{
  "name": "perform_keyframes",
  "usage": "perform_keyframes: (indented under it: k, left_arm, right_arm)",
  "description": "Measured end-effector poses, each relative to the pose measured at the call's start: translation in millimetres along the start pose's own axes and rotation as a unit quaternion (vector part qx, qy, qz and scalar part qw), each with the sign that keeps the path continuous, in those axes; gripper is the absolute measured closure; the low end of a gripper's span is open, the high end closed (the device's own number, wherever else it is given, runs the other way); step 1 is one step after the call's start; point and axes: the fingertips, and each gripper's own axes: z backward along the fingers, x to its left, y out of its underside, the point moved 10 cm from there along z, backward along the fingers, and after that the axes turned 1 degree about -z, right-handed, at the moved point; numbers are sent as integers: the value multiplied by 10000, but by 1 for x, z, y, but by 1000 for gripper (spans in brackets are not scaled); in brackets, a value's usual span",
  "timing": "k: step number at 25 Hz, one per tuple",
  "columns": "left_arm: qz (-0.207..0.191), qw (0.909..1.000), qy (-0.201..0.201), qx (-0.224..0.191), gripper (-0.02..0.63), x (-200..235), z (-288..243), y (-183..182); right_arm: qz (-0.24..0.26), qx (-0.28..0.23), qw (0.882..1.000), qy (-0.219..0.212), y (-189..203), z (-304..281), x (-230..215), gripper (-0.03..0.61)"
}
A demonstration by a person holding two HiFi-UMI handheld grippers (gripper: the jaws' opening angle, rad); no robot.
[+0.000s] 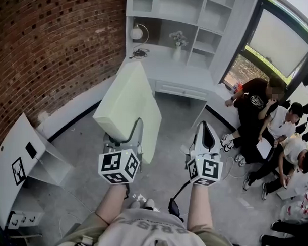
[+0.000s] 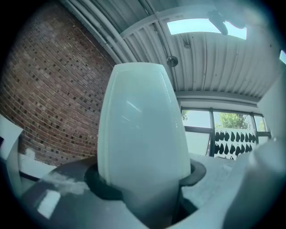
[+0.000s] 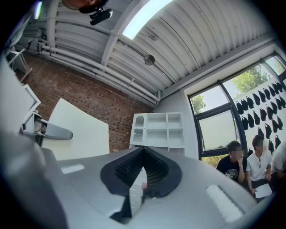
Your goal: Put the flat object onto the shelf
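The left gripper (image 1: 126,136) has its fingers (image 2: 96,184) pinching the near edge of the pale flat board (image 1: 125,101), which rises from them over the grey floor (image 1: 82,142), still well short of the white shelf (image 1: 200,15) against the far wall. Just right of the board, the right gripper (image 1: 204,131) has its fingers pressed together on nothing. A brick wall (image 1: 45,50) runs along the left, and several people (image 1: 267,116) sit by the window at the far right.

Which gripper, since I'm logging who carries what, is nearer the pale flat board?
Left. The left gripper is clamped on the lower edge of the flat board; the right gripper, shut and empty, is off to its right, not touching.
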Motion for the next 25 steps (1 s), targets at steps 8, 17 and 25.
perform_keyframes:
  k: [8,17,25]
  left_arm:
    - [895,9959,-64,65,290,3,-17,17]
    - [1963,9805,-111,-51,290,1,-42,34]
    - [2851,9582,-118,-190,290,-2,-51,52]
  right_arm:
    - [-991,-4,9951,-54,6,2,-16,577]
    - [-3233,826,9411,-549,59,30,-14,250]
    - [-5730,1769,7988,-475,151,73,11,80]
